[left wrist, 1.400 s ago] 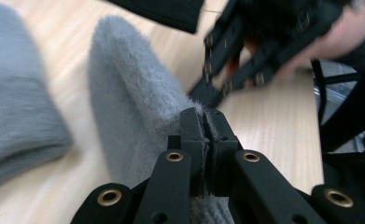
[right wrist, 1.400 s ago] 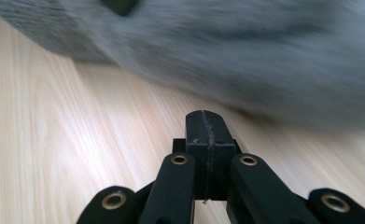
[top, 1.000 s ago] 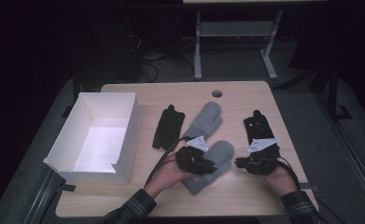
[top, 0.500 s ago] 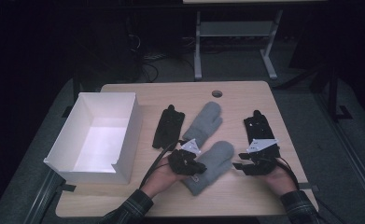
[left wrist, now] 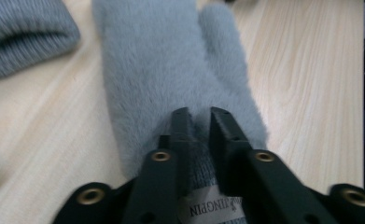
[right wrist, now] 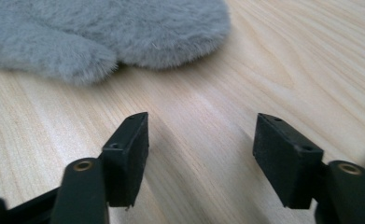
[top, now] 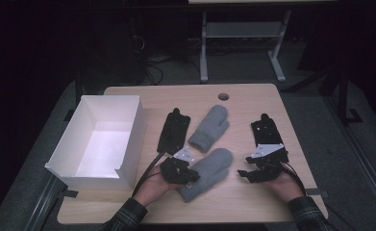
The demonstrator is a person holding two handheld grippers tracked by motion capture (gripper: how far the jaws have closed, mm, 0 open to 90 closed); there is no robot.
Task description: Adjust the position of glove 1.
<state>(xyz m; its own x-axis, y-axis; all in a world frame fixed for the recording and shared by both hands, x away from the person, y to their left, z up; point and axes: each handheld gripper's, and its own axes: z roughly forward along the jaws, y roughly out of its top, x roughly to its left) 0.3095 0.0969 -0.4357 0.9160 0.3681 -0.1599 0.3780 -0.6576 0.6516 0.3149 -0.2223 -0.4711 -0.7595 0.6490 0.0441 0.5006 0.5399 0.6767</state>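
Your left gripper (top: 188,176) is clamped on the cuff of the fluffy grey fleece mitten (top: 209,171) lying near the table's front edge, at six o'clock from the second grey mitten (top: 208,127). Your right gripper (right wrist: 201,154) has just been opening, nothing between its jaws. You're at the pick-up step, I judge: lift and carry toward the white cardboard box (top: 130,159) at nine o'clock.

Claw (left wrist: 200,122) pinching grey mitten's (left wrist: 171,70) cuff

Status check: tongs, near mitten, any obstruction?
Left tongs pinching near mitten at cuff. Right tongs just opening, nothing between them. White box to the left, nothing blocking.
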